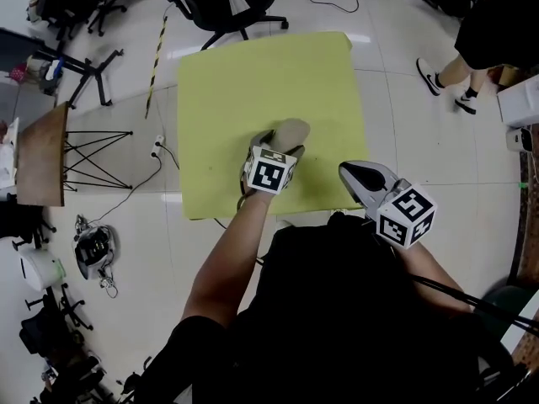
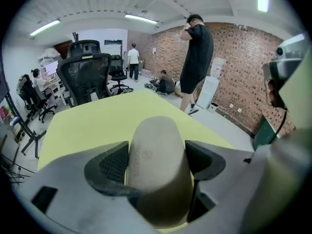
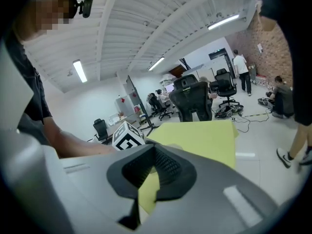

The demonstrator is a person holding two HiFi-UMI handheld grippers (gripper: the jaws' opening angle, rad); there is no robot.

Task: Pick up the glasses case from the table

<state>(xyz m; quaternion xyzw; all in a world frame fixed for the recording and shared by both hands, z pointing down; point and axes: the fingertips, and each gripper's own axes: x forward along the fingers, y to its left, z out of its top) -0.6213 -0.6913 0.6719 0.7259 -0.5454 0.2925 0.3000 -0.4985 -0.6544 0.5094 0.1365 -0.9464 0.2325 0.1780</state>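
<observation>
The beige glasses case (image 1: 292, 131) is over the middle of the yellow-green table (image 1: 253, 74), and my left gripper (image 1: 282, 144) is shut on its near end. In the left gripper view the case (image 2: 156, 145) fills the gap between the two dark pads (image 2: 113, 165), its rounded far end pointing across the table (image 2: 97, 121). I cannot tell whether the case rests on the table or hangs just above it. My right gripper (image 1: 348, 172) hovers at the table's near right edge, shut and holding nothing. In the right gripper view its jaws (image 3: 148, 172) meet, with the left gripper's marker cube (image 3: 127, 136) beyond them.
A black office chair (image 1: 223, 2) stands behind the table's far edge. A person (image 1: 488, 23) stands on the floor at the right. A small wooden side table (image 1: 38, 154) and a power strip with cables (image 1: 157, 146) are at the left.
</observation>
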